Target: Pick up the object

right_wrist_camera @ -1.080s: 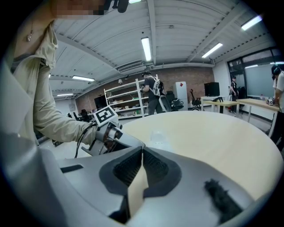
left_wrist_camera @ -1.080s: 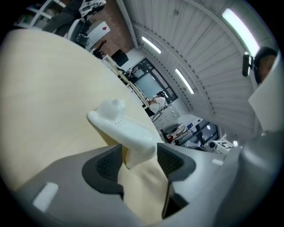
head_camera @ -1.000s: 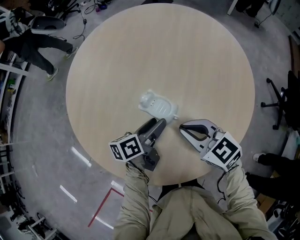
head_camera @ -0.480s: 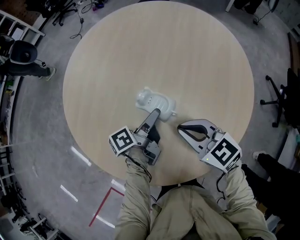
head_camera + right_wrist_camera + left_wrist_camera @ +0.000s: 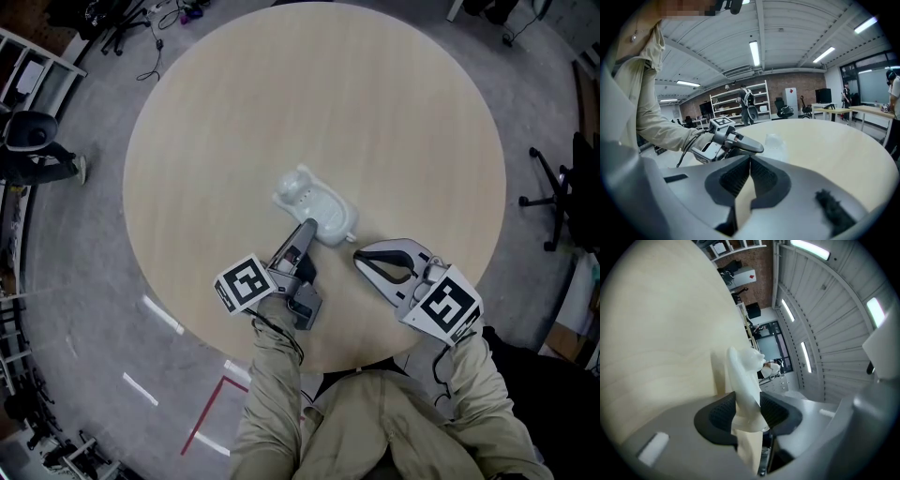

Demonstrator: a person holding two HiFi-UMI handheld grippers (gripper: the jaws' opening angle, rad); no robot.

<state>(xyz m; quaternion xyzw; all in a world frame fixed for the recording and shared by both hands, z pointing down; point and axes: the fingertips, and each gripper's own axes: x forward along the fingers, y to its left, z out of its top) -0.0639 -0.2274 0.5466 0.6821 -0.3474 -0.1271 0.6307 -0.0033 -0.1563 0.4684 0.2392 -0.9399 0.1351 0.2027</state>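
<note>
The white object [image 5: 314, 204] is seen lying on its side a little near of the middle of the round tabletop [image 5: 375, 112]. It is a moulded piece of pale, slightly translucent material with a rounded far end and a narrower near end. It is judged to be light and rather stiff, probably hollow, and its smooth skin may slip between pads. The narrow near end is the suitable place to be taken, because there the two sides are close together.

This end is taken by the left hand-held gripper [image 5: 307, 228]. In the left gripper view the object [image 5: 745, 380] stands between the two dark pads, which are closing and already lie against both of its sides. The object is not yet lifted from the tabletop.

The right hand-held gripper [image 5: 361, 255] is held at the near right, just beside the object but apart from it. Its jaws are brought together and nothing is between them.

No separate container is seen. Whether the object itself holds something cannot be told.
</note>
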